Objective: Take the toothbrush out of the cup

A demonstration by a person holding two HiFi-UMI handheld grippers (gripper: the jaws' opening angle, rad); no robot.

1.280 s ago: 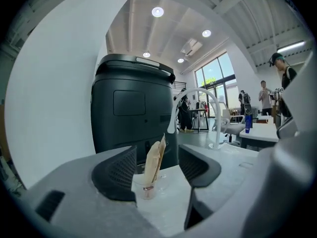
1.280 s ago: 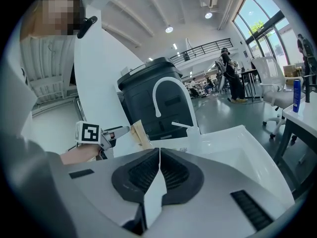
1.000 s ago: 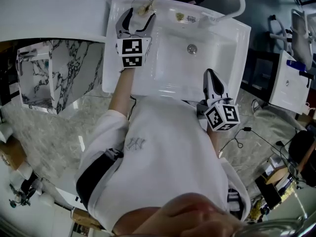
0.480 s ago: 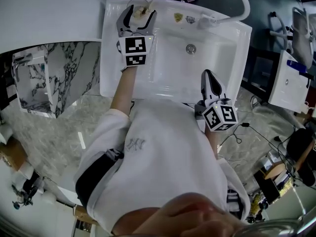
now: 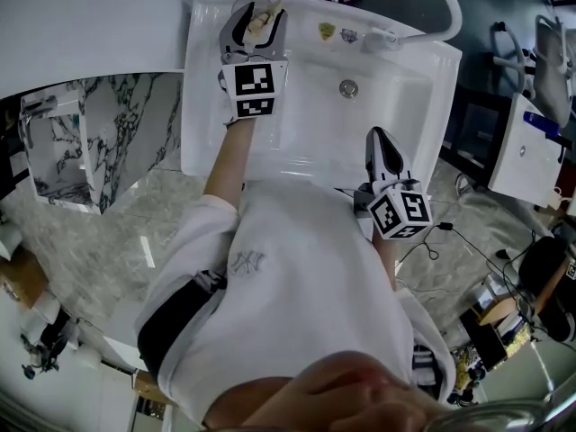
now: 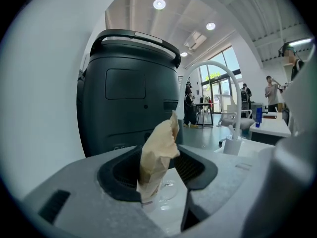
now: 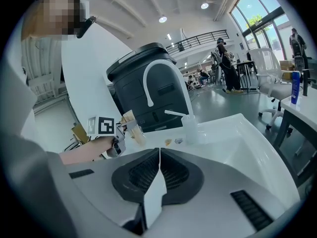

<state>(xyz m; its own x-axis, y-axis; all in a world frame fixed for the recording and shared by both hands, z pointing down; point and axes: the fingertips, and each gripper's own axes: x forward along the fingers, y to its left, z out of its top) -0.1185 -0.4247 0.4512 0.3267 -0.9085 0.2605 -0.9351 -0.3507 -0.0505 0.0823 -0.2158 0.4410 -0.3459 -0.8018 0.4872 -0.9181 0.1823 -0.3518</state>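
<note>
Left gripper view is showing your left gripper (image 6: 159, 166) closing round the toothbrush (image 6: 157, 148) in the cup (image 6: 167, 190), not pinching yet; your right gripper (image 7: 159, 157) is idling shut, empty.

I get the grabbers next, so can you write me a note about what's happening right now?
Left gripper: jaws are open on either side of the paper-wrapped toothbrush. They have just been closing but are not pinching it yet.
Right gripper: shut, empty, near the front edge of the sink.
Things: the toothbrush stands in the clear cup at the sink's back left corner.
Done: the left gripper is lined up on the toothbrush.
Left to do: finish closing on it, then probably lift it straight up out of the cup.
</note>
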